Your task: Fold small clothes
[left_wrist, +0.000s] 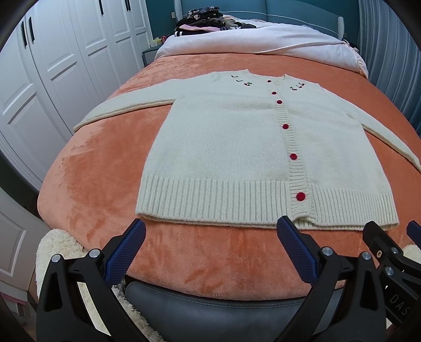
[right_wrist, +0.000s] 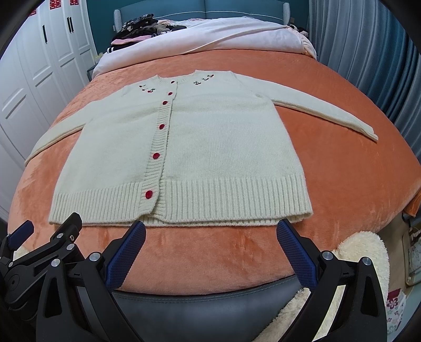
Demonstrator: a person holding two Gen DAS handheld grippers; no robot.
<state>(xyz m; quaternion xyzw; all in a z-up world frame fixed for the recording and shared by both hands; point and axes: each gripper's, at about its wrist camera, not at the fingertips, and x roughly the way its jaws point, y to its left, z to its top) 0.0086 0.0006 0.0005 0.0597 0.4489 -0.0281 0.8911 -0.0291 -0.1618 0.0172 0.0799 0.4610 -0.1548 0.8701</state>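
Note:
A cream knit cardigan (left_wrist: pixel 223 147) (right_wrist: pixel 210 147) with red buttons and small cherry embroidery lies flat, face up and buttoned, on the orange blanket (left_wrist: pixel 100 184) (right_wrist: pixel 355 184). Both sleeves are spread out to the sides. My left gripper (left_wrist: pixel 211 230) hovers open just short of the ribbed hem, left of the button band. My right gripper (right_wrist: pixel 210 231) hovers open just short of the hem, right of the button band. Nothing is between either pair of blue fingers. Each gripper shows at the edge of the other's view.
A pile of dark and pink clothes (left_wrist: pixel 208 21) (right_wrist: pixel 139 29) sits at the head of the bed beside a white duvet (left_wrist: pixel 263 39). White wardrobe doors (left_wrist: pixel 52 65) stand to the left, blue curtains (right_wrist: pixel 368 52) to the right. A fluffy cream rug (right_wrist: pixel 363 252) lies by the dark bed footboard (left_wrist: pixel 210 307).

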